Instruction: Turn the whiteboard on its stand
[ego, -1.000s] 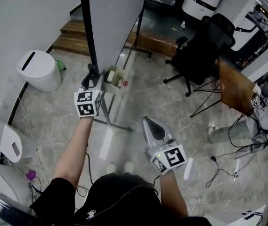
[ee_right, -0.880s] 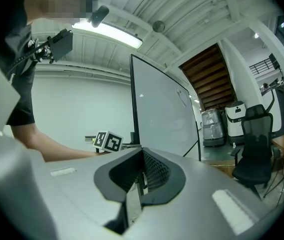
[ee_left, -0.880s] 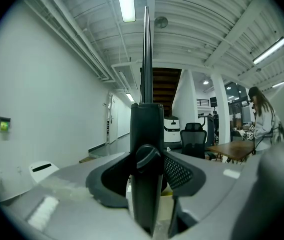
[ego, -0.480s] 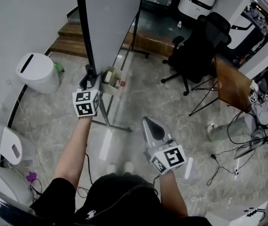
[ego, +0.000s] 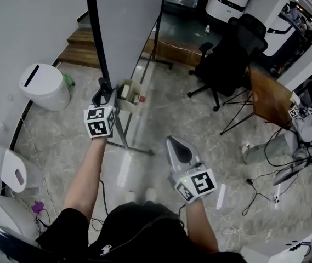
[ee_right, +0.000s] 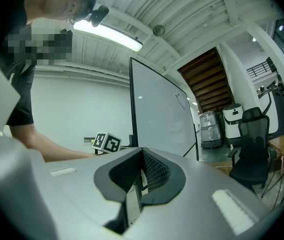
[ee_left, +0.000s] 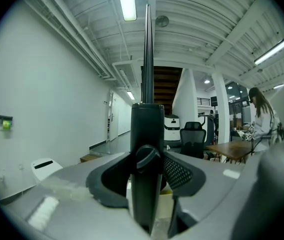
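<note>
1. Grips the whiteboard's [ego: 131, 21] black side post [ee_left: 147, 119] with the left gripper [ego: 104, 89], one finger pressed on each side of it, spread fairly wide by the post's thickness.
2. Shows a round knob [ee_left: 147, 160] on that post right between the left fingers.
3. Looks edge-on at the whiteboard from the left fingers: upright on its stand, rising straight up from the gripped spot.
4. Holds the right gripper [ego: 176, 142] free in the air, well apart from the post and nearer the body, fingers [ee_right: 154, 171] pressed together with nothing between them.
5. Finds the board's white face beyond the right fingers, with the left gripper's marker cube [ee_right: 106, 142] off to their left.
6. Places a small tray [ego: 128, 95] with a few items just right of the left fingers, a white bin [ego: 43, 84] to their left, and a black office chair [ego: 230, 59] far beyond the right fingers.
</note>
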